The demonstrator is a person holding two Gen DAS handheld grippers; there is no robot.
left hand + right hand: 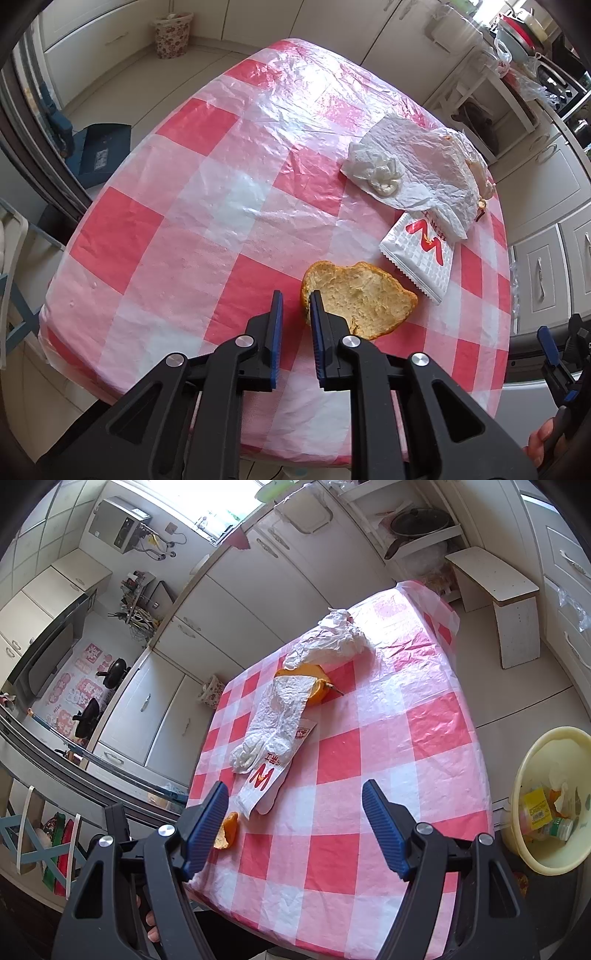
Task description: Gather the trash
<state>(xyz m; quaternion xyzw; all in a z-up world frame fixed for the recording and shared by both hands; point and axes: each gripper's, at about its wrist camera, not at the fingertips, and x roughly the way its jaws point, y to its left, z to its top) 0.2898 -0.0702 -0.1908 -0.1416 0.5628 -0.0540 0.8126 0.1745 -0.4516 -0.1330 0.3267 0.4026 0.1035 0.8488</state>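
A piece of orange peel (pixel 365 295) (pixel 226 832) lies near the front of the red-checked table (pixel 184 221). My left gripper (pixel 295 295) has its jaws narrowed around the peel's left rim, one finger inside the peel and one outside. Beyond the peel lie a white wrapper with a red W (pixel 421 254) (pixel 264 782) and crumpled white paper (pixel 417 173) (pixel 273 723). More orange peel (pixel 317 686) shows under that paper. My right gripper (pixel 295 786) (pixel 554 354) hangs open over the table's near edge with nothing between its fingers.
A yellow basin (pixel 532 753) holding trash sits on the floor to the right of the table. A floral bin (pixel 171 35) stands by the cabinets. A white stool (pixel 495 583) is beyond the table's far corner. Cabinets surround the room.
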